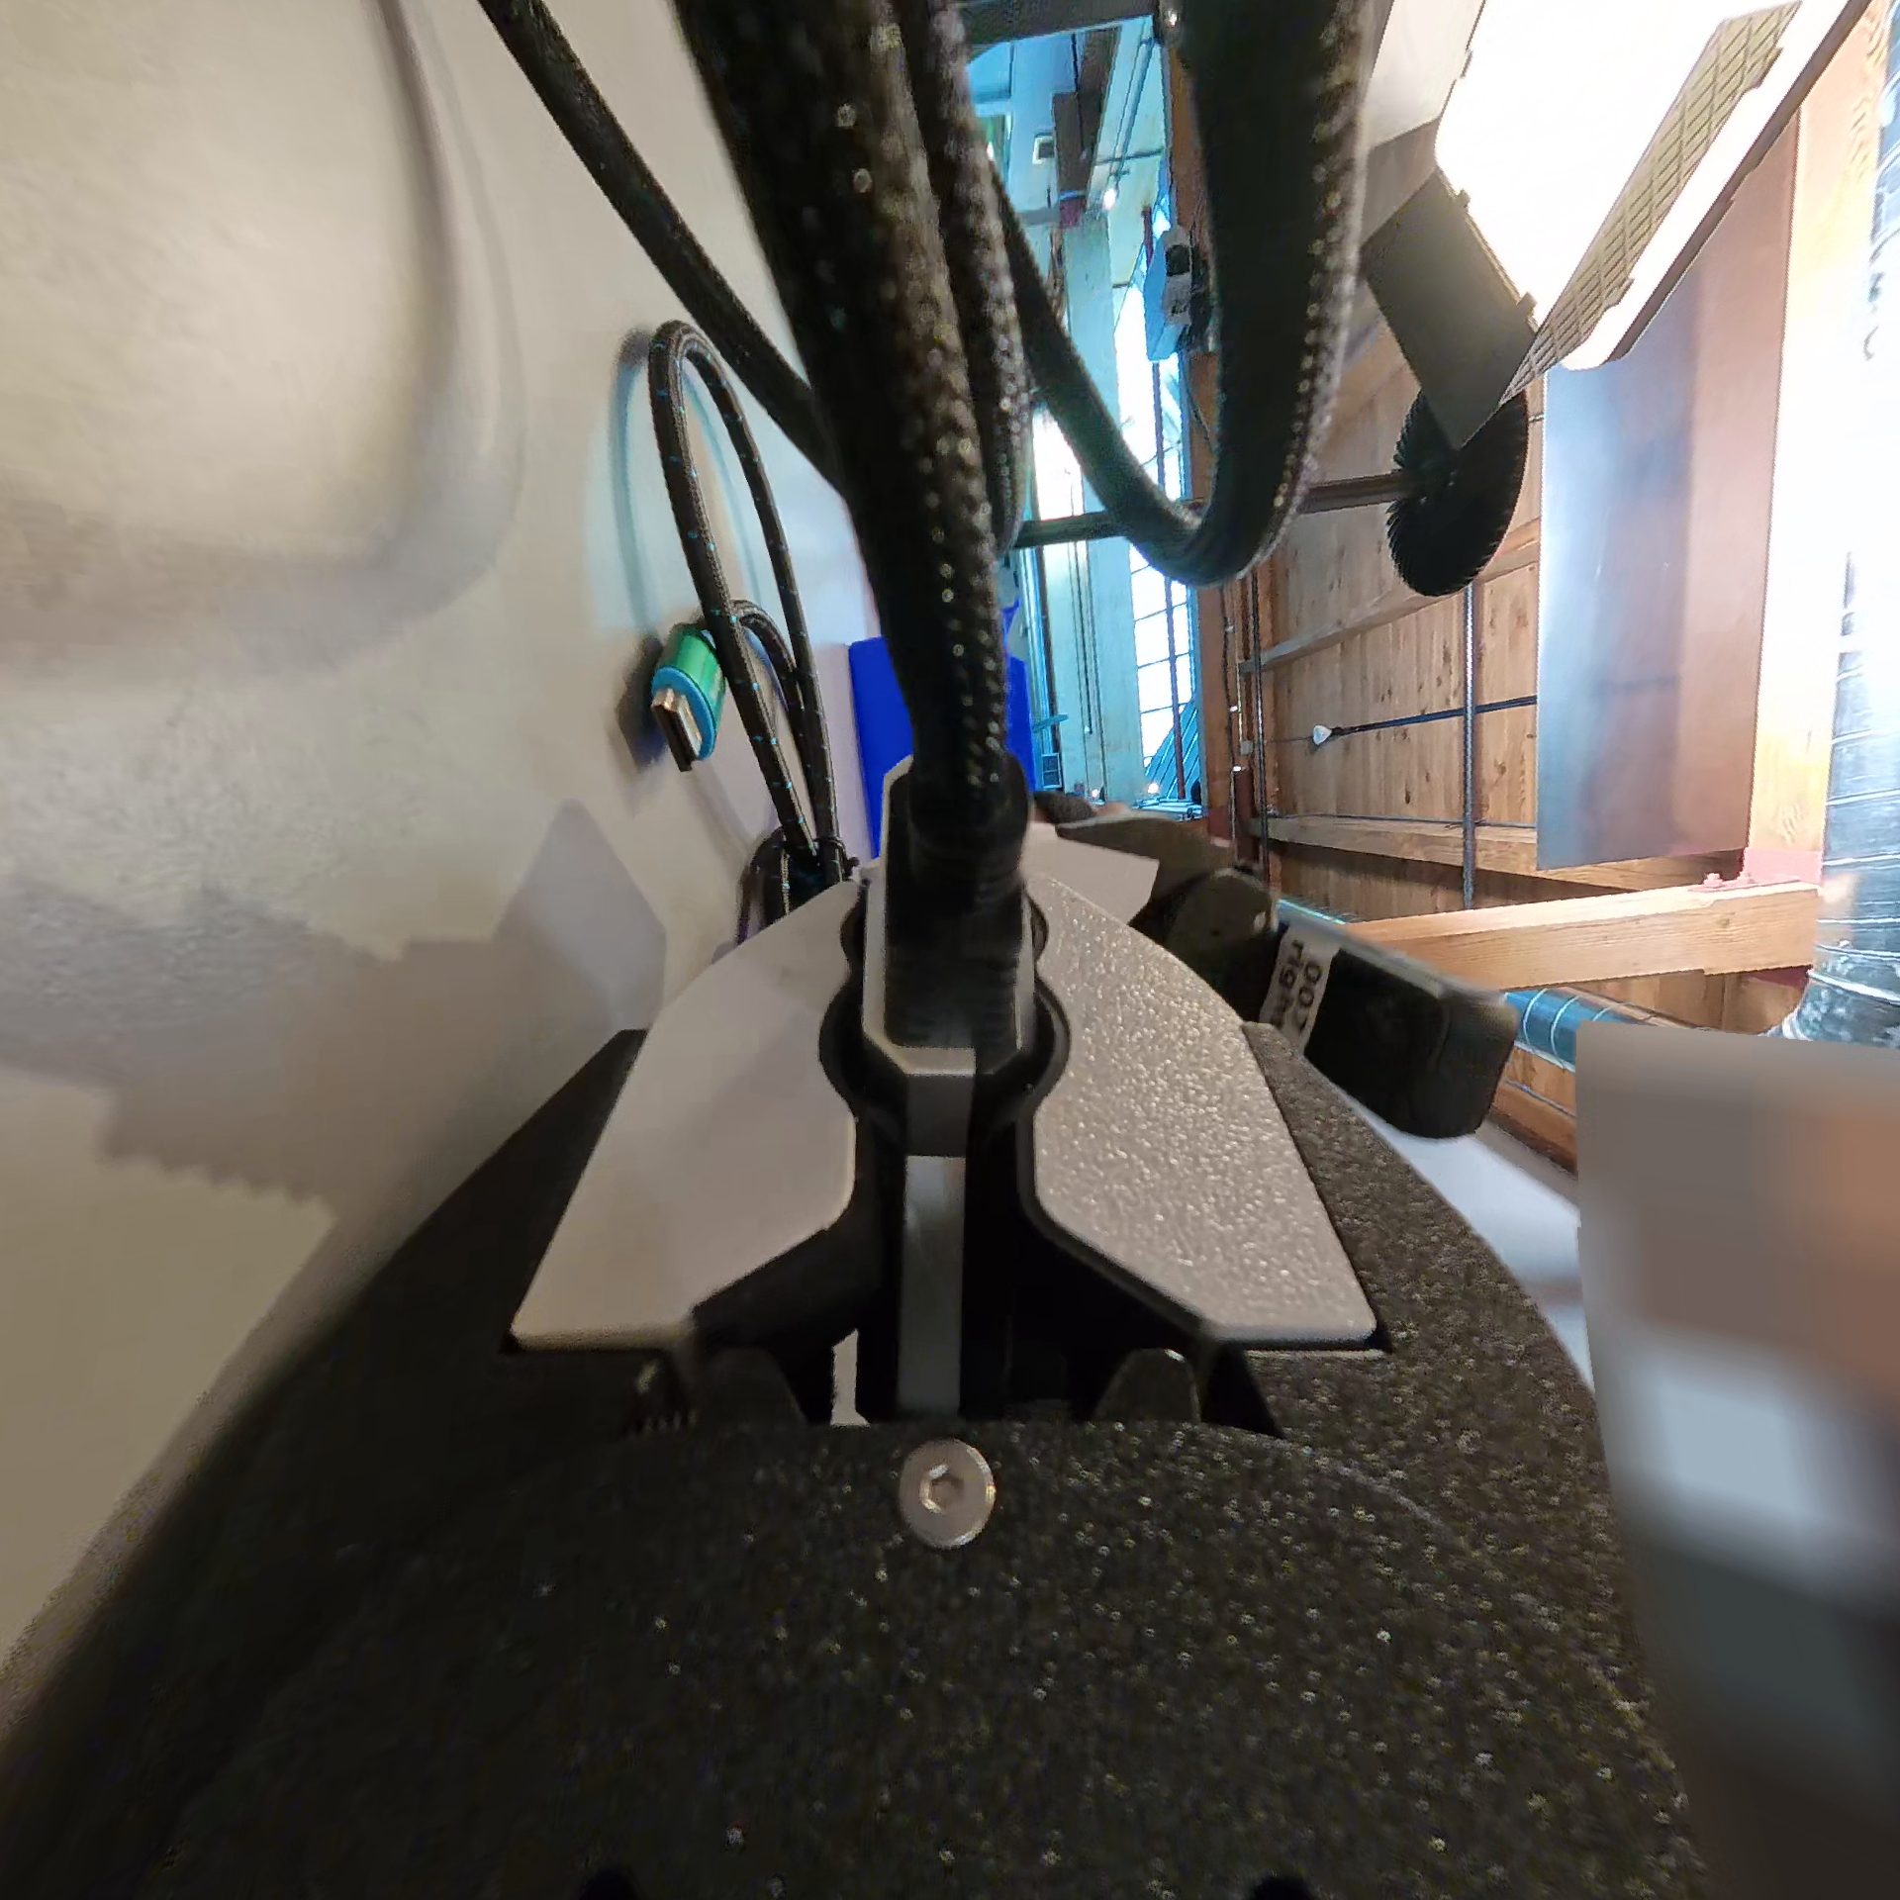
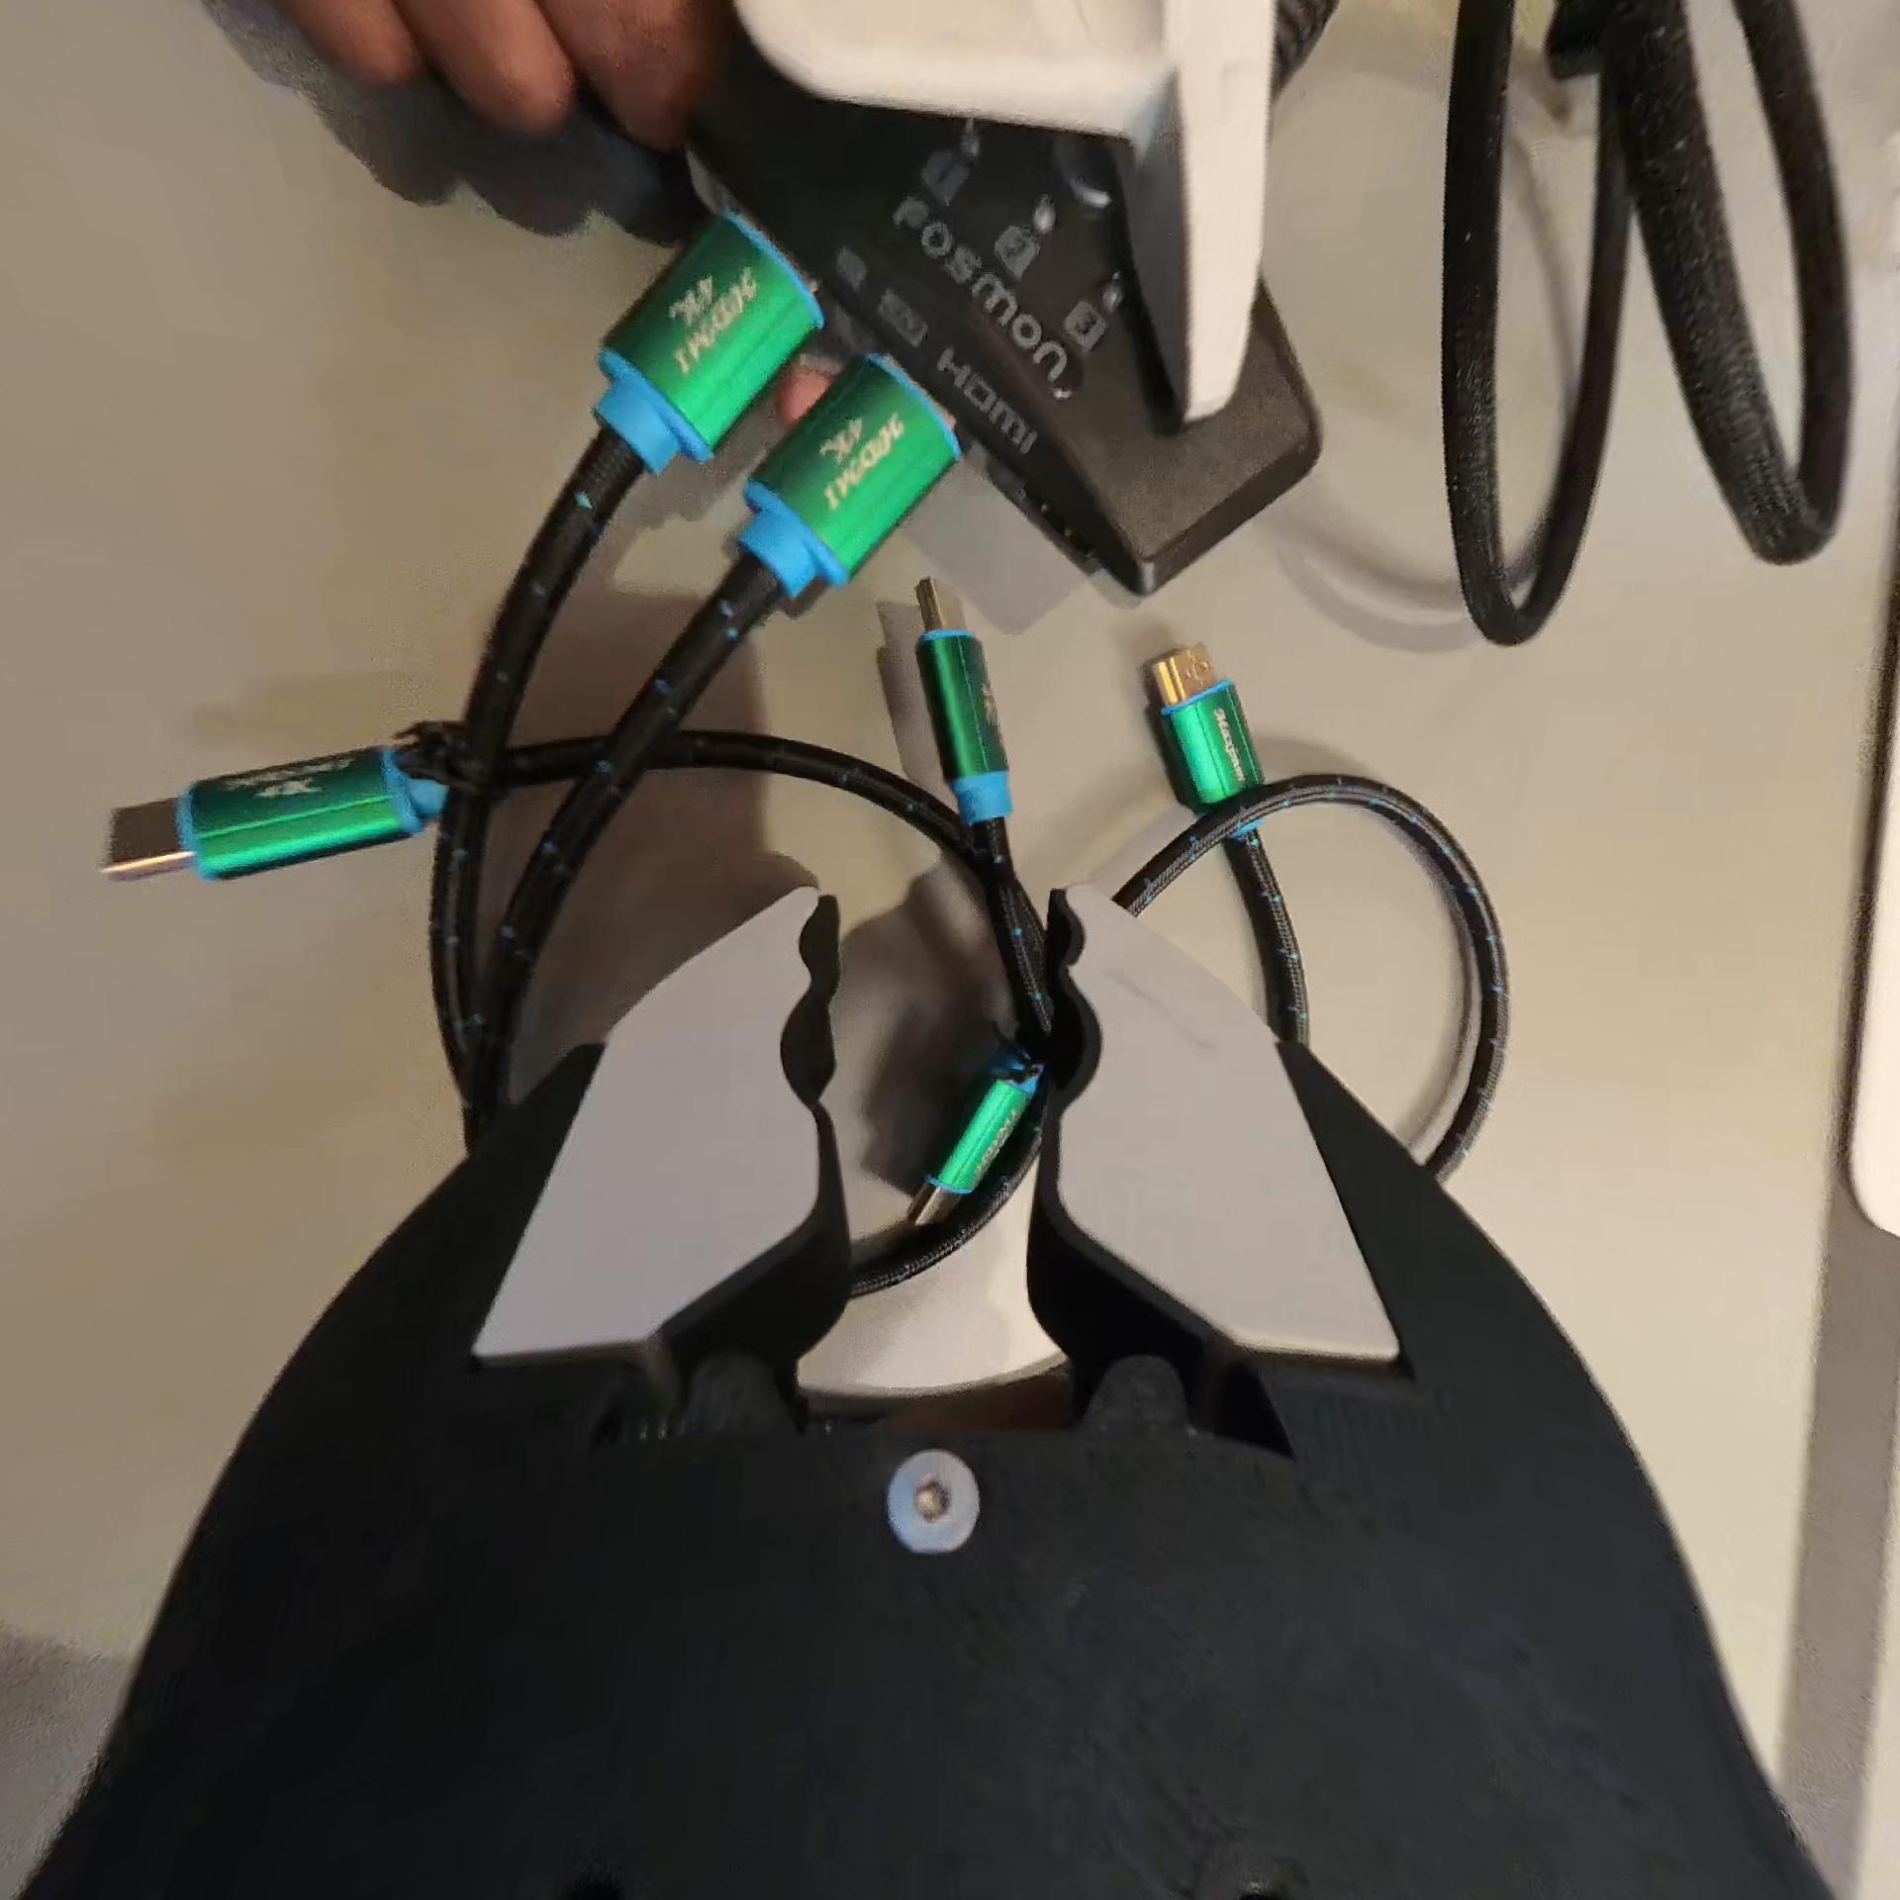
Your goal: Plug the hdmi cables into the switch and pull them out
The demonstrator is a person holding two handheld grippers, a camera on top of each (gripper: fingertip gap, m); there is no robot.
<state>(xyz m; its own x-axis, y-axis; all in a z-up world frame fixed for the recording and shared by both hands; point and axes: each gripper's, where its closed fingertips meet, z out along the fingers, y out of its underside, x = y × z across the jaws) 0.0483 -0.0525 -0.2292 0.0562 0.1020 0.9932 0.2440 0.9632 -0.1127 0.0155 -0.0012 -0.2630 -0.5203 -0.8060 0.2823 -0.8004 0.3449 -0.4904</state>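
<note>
On a pale tabletop (image 2: pixel 257 535), the black HDMI switch (image 2: pixel 1080 339) is pinched by the left gripper (image 1: pixel 941 987), its fingers clamped on the box's edge, with two green-shelled HDMI plugs (image 2: pixel 709 334) seated side by side in it, while the right gripper (image 2: pixel 936 956) hangs spread over loose braided cables (image 2: pixel 1367 823).

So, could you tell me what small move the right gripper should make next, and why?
Probably lower the open right gripper and close on the loose green plug lying between its fingers. The left gripper holds the switch, and two plugs are already seated.
</note>
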